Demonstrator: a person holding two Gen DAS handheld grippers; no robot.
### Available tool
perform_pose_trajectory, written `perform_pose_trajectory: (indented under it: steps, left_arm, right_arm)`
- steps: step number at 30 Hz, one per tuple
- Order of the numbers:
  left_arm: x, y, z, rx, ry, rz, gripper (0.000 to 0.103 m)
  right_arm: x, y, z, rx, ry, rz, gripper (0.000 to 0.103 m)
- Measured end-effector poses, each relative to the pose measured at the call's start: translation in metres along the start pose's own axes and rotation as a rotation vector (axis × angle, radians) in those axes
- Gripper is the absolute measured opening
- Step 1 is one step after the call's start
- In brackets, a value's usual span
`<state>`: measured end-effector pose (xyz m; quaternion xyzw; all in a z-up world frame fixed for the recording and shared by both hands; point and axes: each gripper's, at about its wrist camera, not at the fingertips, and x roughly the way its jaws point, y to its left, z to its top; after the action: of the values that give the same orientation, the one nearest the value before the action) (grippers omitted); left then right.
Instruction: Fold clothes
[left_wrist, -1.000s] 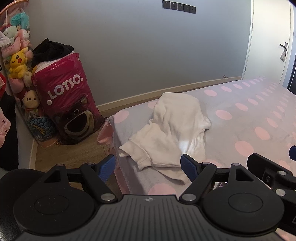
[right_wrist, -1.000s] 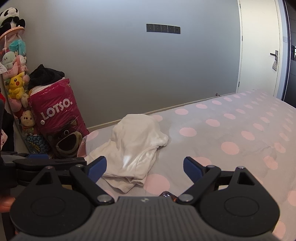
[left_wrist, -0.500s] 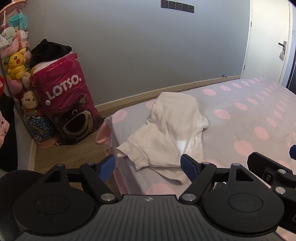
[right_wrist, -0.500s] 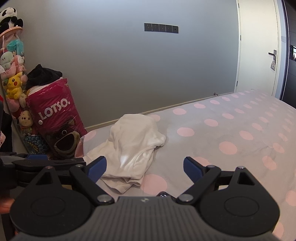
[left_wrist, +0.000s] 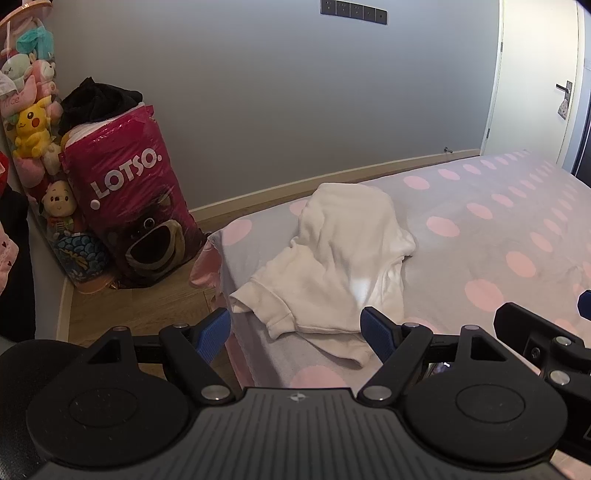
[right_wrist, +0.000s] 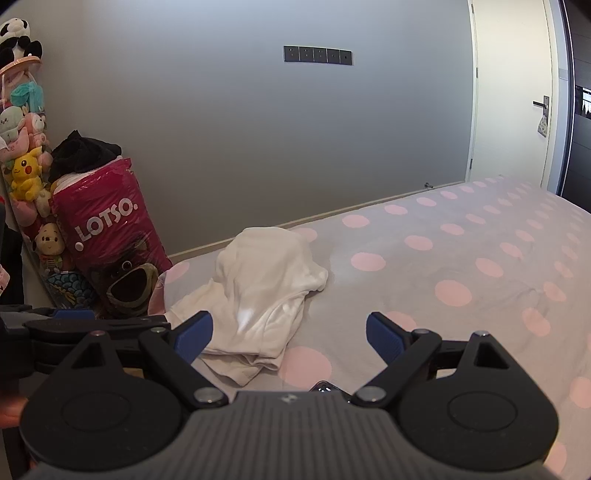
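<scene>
A crumpled white garment (left_wrist: 332, 266) (right_wrist: 258, 295) lies near the left corner of a bed with a grey, pink-dotted cover (left_wrist: 480, 229) (right_wrist: 443, 258). My left gripper (left_wrist: 295, 332) hovers just short of the garment's near hem, open, nothing between its blue-tipped fingers. My right gripper (right_wrist: 288, 334) is also open and empty, held over the bed with the garment ahead and to its left. Part of the right gripper shows at the right edge of the left wrist view, and part of the left gripper at the left edge of the right wrist view.
A pink LOTSO bag (left_wrist: 133, 206) (right_wrist: 107, 236) with dark clothes on top stands on the wood floor left of the bed, beside a tall holder of plush toys (left_wrist: 31, 129) (right_wrist: 24, 158). A grey wall is behind; a white door (left_wrist: 539, 81) (right_wrist: 517, 96) at right.
Both views have shifted only slightly; the garment sits a touch lower and more to the left in the frames. Both grippers stay open and the garment has not been touched.
</scene>
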<state>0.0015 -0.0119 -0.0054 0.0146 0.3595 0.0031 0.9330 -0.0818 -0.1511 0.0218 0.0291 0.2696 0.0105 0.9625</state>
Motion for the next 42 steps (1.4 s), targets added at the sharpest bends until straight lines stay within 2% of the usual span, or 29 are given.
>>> perform_pose_trajectory:
  steps: [30,38,42]
  left_arm:
    - [-0.003,0.006,0.003,-0.01,-0.004,-0.031,0.077]
    - [0.004,0.008,0.006,-0.015,0.004,-0.042,0.077]
    - [0.017,0.009,0.009,-0.048,0.027,-0.047,0.077]
  right_arm:
    - [-0.003,0.004,0.003,-0.031,-0.017,0.026,0.092]
    - [0.004,0.004,0.006,-0.046,-0.019,0.027,0.092]
    - [0.016,0.0,0.008,-0.037,-0.013,0.012,0.092]
